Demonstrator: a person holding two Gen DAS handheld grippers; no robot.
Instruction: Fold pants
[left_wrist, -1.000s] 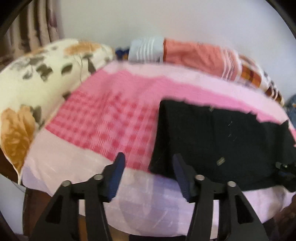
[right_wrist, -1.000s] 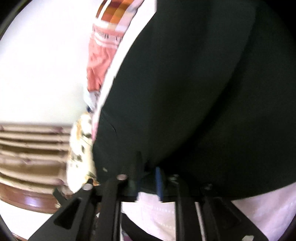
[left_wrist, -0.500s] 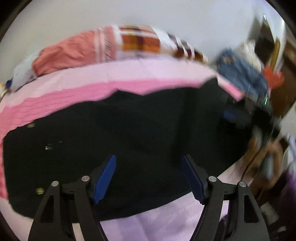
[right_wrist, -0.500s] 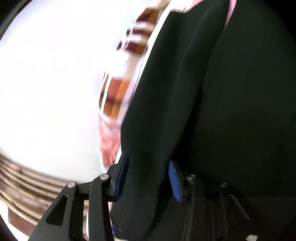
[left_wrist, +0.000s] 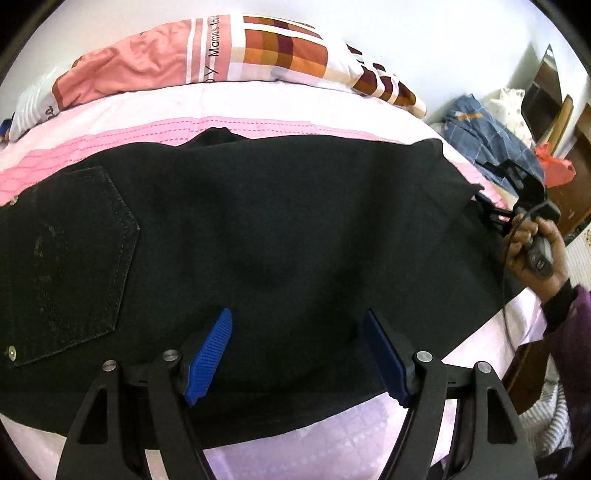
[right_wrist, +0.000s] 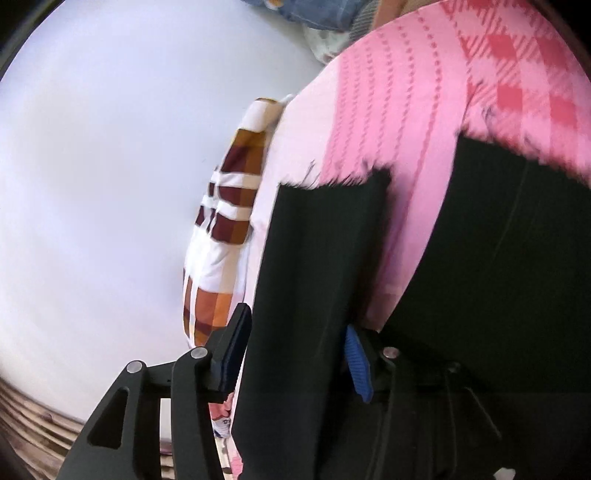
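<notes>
Black pants (left_wrist: 280, 236) lie spread across the pink bed, back pocket (left_wrist: 70, 266) at the left. My left gripper (left_wrist: 297, 354) is open and empty, hovering over the pants' near edge. In the right wrist view a strip of the black pants (right_wrist: 317, 280) runs between the fingers of my right gripper (right_wrist: 295, 350); its jaws stand apart with the cloth between them. The right gripper also shows in the left wrist view (left_wrist: 517, 206), held by a hand at the pants' right end.
A pink checked bedsheet (right_wrist: 406, 110) covers the bed. A patchwork orange and salmon pillow (left_wrist: 229, 51) lies along the far edge by the white wall. Blue clothes (left_wrist: 487, 136) and a red bag (left_wrist: 557, 170) are piled at the right, beyond the bed.
My left gripper swung right from the bed's left side to over the pants' middle. My right gripper's jaws have widened around the pants' leg end, and the view rotated.
</notes>
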